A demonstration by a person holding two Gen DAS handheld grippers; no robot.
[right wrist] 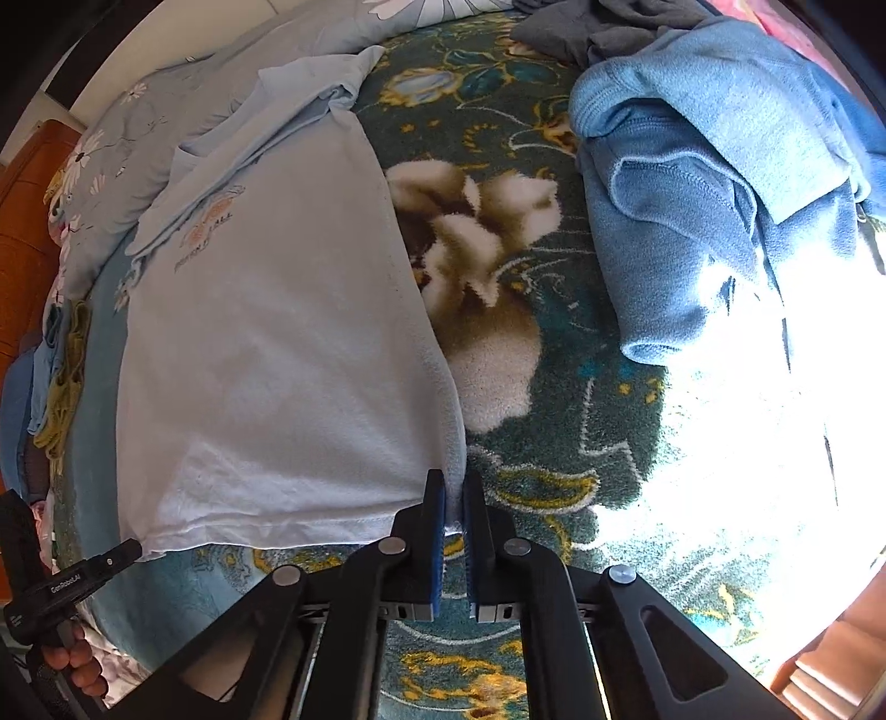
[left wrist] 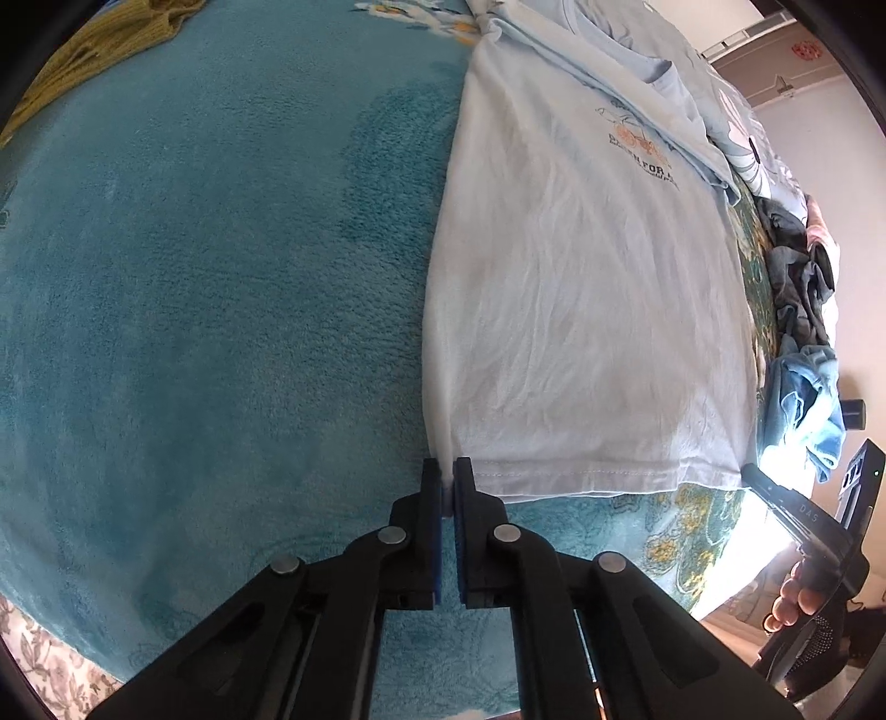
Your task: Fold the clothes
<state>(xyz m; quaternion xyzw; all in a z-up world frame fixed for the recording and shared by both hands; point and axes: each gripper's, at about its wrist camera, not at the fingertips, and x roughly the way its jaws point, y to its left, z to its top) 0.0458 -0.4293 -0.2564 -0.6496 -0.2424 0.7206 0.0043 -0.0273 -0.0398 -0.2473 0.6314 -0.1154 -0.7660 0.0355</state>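
A pale blue T-shirt (left wrist: pixel 581 310) with an orange and dark print lies flat on the bed, sleeves folded in, hem toward me. It also shows in the right wrist view (right wrist: pixel 277 354). My left gripper (left wrist: pixel 448 471) is shut on the shirt's left hem corner. My right gripper (right wrist: pixel 454 487) is shut on the shirt's right hem corner. Each gripper shows at the edge of the other's view: the right one (left wrist: pixel 775 493) and the left one (right wrist: pixel 130 551).
A teal plush blanket (left wrist: pixel 194 304) with a flower pattern (right wrist: pixel 487 266) covers the bed. A blue fleece garment (right wrist: pixel 720 183) and dark clothes (left wrist: pixel 803 277) lie to the right. A yellow knit (left wrist: pixel 94 44) lies far left. Bright sunlight falls on the bed's right edge.
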